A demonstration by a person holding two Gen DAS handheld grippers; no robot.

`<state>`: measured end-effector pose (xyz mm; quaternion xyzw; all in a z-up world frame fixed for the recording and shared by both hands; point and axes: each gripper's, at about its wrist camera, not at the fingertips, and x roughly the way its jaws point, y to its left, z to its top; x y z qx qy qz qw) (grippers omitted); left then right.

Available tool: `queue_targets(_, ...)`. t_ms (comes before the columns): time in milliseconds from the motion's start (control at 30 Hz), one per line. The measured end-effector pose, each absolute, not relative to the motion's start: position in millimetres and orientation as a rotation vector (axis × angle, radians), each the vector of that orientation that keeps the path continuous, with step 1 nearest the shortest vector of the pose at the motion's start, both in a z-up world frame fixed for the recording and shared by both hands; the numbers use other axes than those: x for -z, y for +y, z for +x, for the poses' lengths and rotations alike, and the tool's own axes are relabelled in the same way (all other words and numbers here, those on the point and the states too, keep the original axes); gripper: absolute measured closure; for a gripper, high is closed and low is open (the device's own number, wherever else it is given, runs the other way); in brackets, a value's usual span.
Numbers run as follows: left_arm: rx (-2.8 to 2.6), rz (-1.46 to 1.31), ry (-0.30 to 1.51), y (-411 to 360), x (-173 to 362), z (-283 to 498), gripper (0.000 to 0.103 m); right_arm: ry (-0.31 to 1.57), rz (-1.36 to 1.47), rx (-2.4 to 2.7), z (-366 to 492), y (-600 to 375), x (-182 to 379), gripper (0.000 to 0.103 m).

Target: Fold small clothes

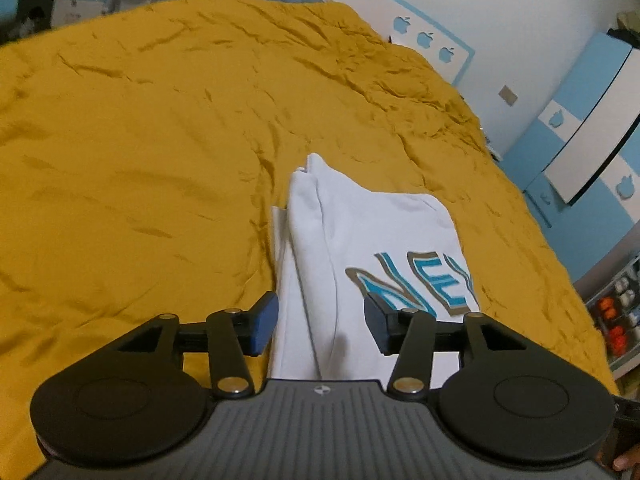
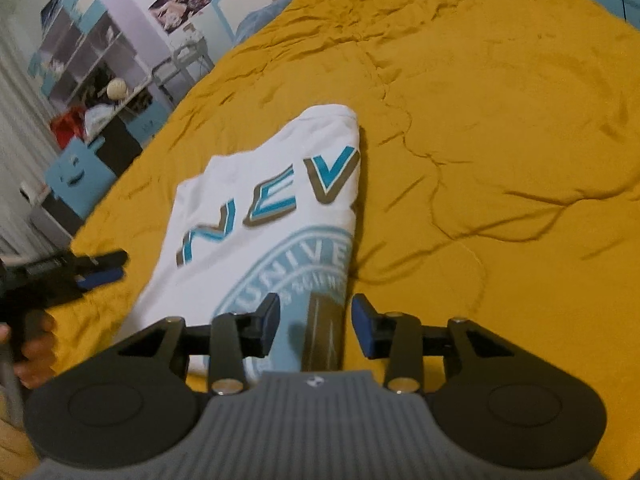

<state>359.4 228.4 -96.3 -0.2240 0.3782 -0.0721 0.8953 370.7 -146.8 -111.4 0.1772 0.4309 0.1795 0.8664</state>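
The folded white T-shirt (image 1: 384, 240) lies on the yellow bedspread (image 1: 140, 140), lower centre, beneath both wide-open, empty claws: left claw (image 1: 320, 326), right claw (image 2: 315, 330).

Right claw (image 2: 316, 330) open over folded white shirt (image 2: 256, 216) on yellow bedspread (image 2: 500, 140).

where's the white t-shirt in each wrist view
Left wrist: the white t-shirt lies lower centre, running between the open left hand-held gripper.
Right wrist: the shirt sits centre-left, ahead of the open right hand-held gripper.
Shared landmark: the blue "NEV" lettering.
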Motion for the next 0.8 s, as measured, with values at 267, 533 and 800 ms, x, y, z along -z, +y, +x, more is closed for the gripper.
queue_targets(267,0.202,-0.609,0.828,248,137,415,0.045,0.933,0.507,-0.384,436,-145,140,0.062)
queue_targets(533,0.264,-0.753,0.811,265,167,452,0.051,0.959,0.710,-0.427,496,-148,184,0.060)
queue_targets(800,0.292,-0.799,0.812,267,182,471,0.067,0.951,0.834,-0.442,540,-145,206,0.066)
